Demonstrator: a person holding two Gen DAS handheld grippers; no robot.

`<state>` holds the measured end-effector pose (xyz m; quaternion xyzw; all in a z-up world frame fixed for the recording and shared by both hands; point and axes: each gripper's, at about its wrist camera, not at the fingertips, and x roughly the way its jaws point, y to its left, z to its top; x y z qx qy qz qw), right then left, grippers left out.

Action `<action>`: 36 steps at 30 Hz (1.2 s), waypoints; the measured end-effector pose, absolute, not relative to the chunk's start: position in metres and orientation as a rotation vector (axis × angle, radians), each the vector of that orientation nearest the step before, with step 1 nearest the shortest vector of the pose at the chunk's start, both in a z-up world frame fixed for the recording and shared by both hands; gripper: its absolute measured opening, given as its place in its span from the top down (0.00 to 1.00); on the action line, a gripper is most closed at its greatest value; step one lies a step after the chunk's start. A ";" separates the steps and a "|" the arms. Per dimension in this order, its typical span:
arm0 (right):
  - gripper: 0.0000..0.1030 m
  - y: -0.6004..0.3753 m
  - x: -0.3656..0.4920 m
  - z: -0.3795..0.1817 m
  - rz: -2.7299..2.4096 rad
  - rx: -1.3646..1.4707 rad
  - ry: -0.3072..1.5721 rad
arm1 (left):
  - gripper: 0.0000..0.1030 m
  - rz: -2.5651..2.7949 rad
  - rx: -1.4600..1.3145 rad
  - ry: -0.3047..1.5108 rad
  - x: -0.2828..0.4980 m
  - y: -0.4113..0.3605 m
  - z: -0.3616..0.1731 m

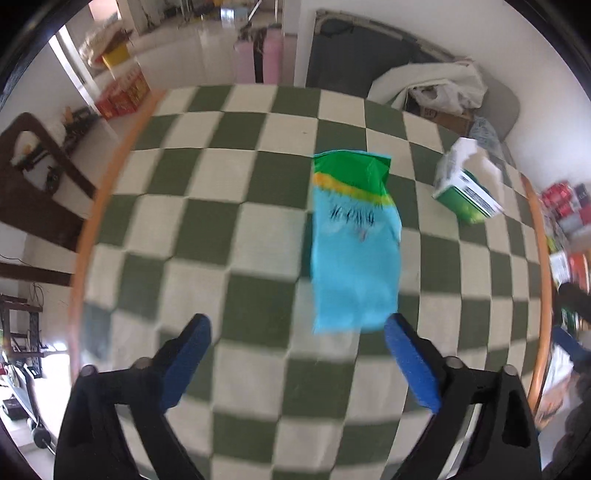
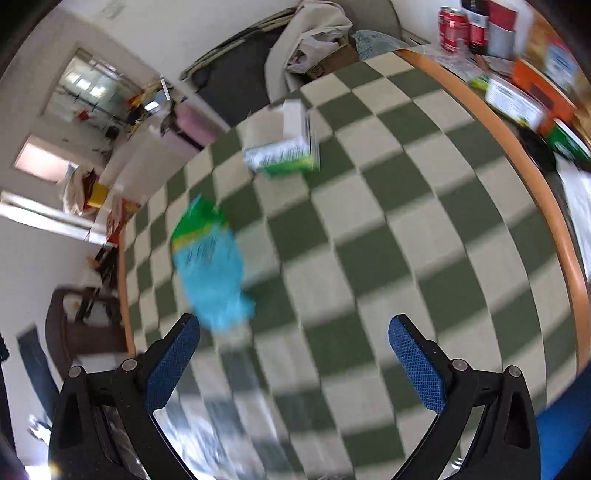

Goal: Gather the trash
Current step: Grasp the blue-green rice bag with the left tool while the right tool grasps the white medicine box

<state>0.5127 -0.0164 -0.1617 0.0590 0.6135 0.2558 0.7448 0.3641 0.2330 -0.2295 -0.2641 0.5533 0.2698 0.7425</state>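
Surface [image 1: 236, 236]: covered by green-and-cream checked cloth, orange rim at the edges.
Wrapper [image 1: 354, 240]: blue packet with a green top and a yellow band, lying flat on the cloth; blurred in both views, print unreadable.
Carton [image 1: 467, 184]: small green-and-white box with torn-open white flaps, on the cloth beyond and to the right of the wrapper, well apart from it.
Left tongs [image 1: 297, 332]: blue-padded jaws spread wide, nothing between them; right pad near the wrapper's lower corner, contact perhaps but too blurred to tell.
Right tongs [image 2: 293, 336]: jaws wide apart, empty, above the cloth; wrapper [image 2: 210, 266] just ahead of the left pad, carton [image 2: 288, 147] farther off.
Red can [image 2: 452, 29]: standing past the far rim among other clutter.
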 end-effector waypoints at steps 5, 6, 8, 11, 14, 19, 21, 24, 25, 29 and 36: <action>0.00 0.047 0.603 -0.184 0.533 0.085 1.357 | 0.16 0.595 -0.614 1.285 0.426 0.257 -0.273; 0.00 0.061 0.619 -0.190 0.530 0.074 1.367 | 0.16 0.594 -0.618 1.293 0.434 0.260 -0.278; 0.00 0.077 0.635 -0.198 0.528 0.067 1.379 | 0.17 0.599 -0.633 1.306 0.445 0.266 -0.286; 0.00 0.101 0.658 -0.209 0.523 0.055 1.394 | 0.22 0.606 -0.655 1.314 0.453 0.273 -0.294; 0.00 0.117 0.671 -0.219 0.508 0.039 1.405 | 0.31 0.592 -0.673 1.303 0.456 0.275 -0.297; 0.00 0.144 0.685 -0.239 0.453 -0.042 1.421 | 0.61 0.559 -0.700 1.282 0.460 0.277 -0.295; 0.00 0.152 0.689 -0.248 0.434 -0.072 1.425 | 0.66 0.563 -0.698 1.272 0.461 0.280 -0.292; 0.00 0.157 0.695 -0.259 0.406 -0.090 1.433 | 0.78 0.561 -0.714 1.253 0.457 0.290 -0.285; 0.01 0.157 0.697 -0.262 0.407 -0.094 1.437 | 0.81 0.559 -0.717 1.248 0.457 0.293 -0.284; 0.12 0.151 0.696 -0.261 0.410 -0.074 1.418 | 0.87 0.557 -0.688 1.220 0.455 0.295 -0.269; 0.14 0.140 0.678 -0.234 0.485 -0.070 1.337 | 0.92 0.554 -0.650 1.169 0.441 0.292 -0.241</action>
